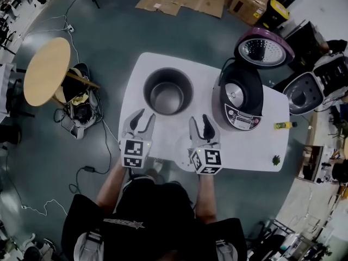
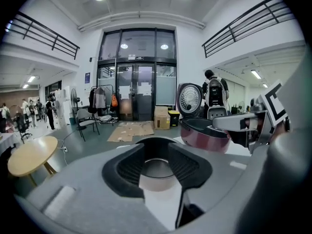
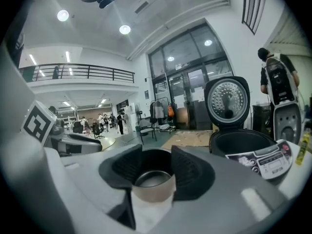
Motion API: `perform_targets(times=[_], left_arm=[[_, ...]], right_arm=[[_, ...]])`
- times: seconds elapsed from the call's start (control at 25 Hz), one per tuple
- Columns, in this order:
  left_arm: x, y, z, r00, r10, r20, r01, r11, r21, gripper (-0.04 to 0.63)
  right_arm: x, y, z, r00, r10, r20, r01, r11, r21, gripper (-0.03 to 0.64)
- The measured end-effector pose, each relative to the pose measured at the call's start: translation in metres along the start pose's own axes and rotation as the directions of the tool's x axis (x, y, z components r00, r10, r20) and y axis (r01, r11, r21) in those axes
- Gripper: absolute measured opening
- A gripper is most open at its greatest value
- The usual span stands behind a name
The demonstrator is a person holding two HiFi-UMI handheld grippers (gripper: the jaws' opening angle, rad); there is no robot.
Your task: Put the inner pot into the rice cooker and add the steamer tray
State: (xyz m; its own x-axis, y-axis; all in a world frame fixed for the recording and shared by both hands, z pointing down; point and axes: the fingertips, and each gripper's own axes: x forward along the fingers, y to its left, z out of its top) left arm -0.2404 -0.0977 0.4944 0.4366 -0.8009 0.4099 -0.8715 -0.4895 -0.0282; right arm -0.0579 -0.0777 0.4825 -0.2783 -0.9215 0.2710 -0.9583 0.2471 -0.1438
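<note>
While the inner pot [image 1: 168, 90] sits on the worktop [image 1: 261, 145] beside the open rice cooker [image 1: 241, 97], left gripper [image 1: 142, 119] & right gripper [image 1: 199, 125] hang short of it, fingers apart, nothing btwn. Risk, imo: uneven bite on the slick rim, so the pot tips or slips mid-lift.

inner pot [image 1: 168, 90] sits on table [image 1: 255, 145], left half; rice cooker [image 1: 242, 98] on right half, near it. left gripper [image 1: 145, 115] and right gripper [image 1: 199, 118] over near edge, before the pot. round table [image 1: 48, 70] off left.
</note>
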Motion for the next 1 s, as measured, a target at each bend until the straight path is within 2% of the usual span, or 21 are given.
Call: perform_targets(times=[0.08, 0.12, 0.16, 0.28, 0.6, 0.76, 1.0], left_arm=[[0.007, 0.005, -0.002, 1.0, -0.011, -0.013, 0.01, 1.0, -0.025, 0.195], [0.01, 0.008, -0.004, 1.0, -0.015, -0.018, 0.015, 0.999, -0.04, 0.218], [0.013, 0.011, -0.006, 1.0, -0.018, -0.021, 0.017, 0.998, -0.054, 0.243], [0.024, 0.018, -0.011, 0.999, -0.025, -0.034, 0.023, 0.997, -0.073, 0.282], [0.057, 0.033, -0.033, 0.997, -0.018, -0.073, 0.011, 0.995, -0.103, 0.295], [0.073, 0.041, -0.042, 0.994, -0.023, -0.107, 0.012, 0.995, -0.096, 0.295], [0.093, 0.047, -0.065, 0.987, -0.029, -0.159, 0.009, 0.992, -0.125, 0.294]], right_arm=[[0.011, 0.0, 0.0, 1.0, 0.007, -0.005, -0.007, 1.0, 0.018, 0.194], [0.016, 0.0, -0.001, 1.0, 0.012, -0.008, -0.012, 1.0, 0.026, 0.231], [0.022, 0.0, -0.002, 1.0, 0.016, -0.013, -0.016, 0.999, 0.032, 0.232], [0.037, -0.001, -0.009, 0.999, 0.022, -0.036, -0.02, 0.999, 0.036, 0.256], [0.071, -0.015, -0.031, 0.995, 0.009, -0.098, -0.005, 0.999, 0.043, 0.256], [0.089, -0.025, -0.042, 0.992, -0.003, -0.129, 0.01, 0.998, 0.056, 0.256], [0.11, -0.038, -0.061, 0.985, -0.016, -0.172, 0.03, 0.997, 0.077, 0.256]])
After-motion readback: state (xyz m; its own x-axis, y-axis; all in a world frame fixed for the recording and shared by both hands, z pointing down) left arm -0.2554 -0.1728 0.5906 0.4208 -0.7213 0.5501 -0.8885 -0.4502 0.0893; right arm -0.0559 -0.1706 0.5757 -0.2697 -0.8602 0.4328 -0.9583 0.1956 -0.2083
